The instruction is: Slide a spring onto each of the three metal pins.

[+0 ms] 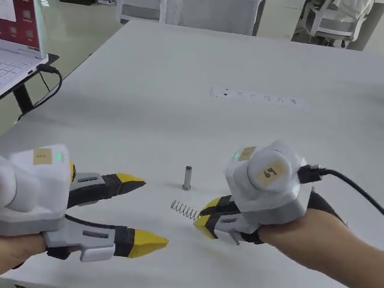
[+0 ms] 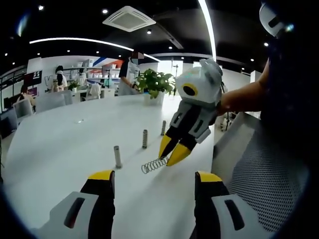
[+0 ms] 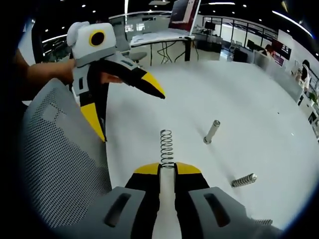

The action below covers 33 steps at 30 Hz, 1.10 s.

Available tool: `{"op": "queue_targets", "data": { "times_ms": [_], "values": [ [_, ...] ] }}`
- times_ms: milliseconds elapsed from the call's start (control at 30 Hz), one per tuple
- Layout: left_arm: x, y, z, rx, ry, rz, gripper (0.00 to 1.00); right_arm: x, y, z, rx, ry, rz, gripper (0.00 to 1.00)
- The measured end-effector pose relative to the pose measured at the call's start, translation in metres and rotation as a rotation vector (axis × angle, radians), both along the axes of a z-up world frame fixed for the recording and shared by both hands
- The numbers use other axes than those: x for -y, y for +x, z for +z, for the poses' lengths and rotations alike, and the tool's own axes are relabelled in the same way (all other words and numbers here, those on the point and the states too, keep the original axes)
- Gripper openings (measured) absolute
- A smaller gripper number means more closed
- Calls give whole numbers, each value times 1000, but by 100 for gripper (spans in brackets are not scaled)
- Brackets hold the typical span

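Observation:
One bare metal pin [image 1: 187, 178] stands upright on the white table [image 1: 150, 108]. My right gripper [image 1: 207, 219] is shut on one end of a spring [image 1: 184, 210], which lies low over the table just in front of that pin. In the right gripper view the spring [image 3: 166, 147] sticks straight out from the closed tips [image 3: 167, 168], with the bare pin [image 3: 212, 131] to its right. The left gripper view shows two further pins [image 2: 145, 139] [image 2: 163, 128], each wearing a spring, beyond the bare pin [image 2: 117, 157]. My left gripper [image 1: 147, 210] is open, holding nothing, left of the spring.
A laptop [image 1: 18, 36] on a stand sits at the far left, with a cable [image 1: 51, 84] hanging from it. A white power strip [image 1: 258, 96] lies mid-table. Chairs [image 1: 336, 21] stand beyond the far edge. A grey mesh chair [image 3: 60, 159] is close to me.

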<state>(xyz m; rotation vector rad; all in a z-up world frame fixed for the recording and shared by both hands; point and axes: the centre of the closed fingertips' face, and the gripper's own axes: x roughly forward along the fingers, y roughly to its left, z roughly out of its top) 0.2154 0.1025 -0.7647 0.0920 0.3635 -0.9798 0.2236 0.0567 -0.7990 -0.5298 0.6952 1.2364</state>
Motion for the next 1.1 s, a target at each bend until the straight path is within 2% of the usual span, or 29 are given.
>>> {"op": "queue_targets", "data": {
  "times_ms": [133, 167, 300, 500, 867, 1100],
  "values": [
    [6, -3, 4, 4, -1, -37, 55, -1, -9, 20, 26, 12, 89, 7],
    [8, -4, 5, 5, -2, -47, 54, -2, -13, 24, 34, 12, 132, 7],
    [17, -9, 9, 17, 2, -92, 47, -2, -19, 35, 63, -6, 186, 7],
    [24, -15, 19, 36, -24, -141, 31, -2, -26, 40, 91, -22, 248, 7],
    [30, -23, 23, 36, -41, -199, 16, -1, -35, 44, 121, -17, 342, 7],
    [31, -25, 25, 40, -38, -213, 4, 1, -37, 46, 128, -21, 364, 7]
  ]
}}
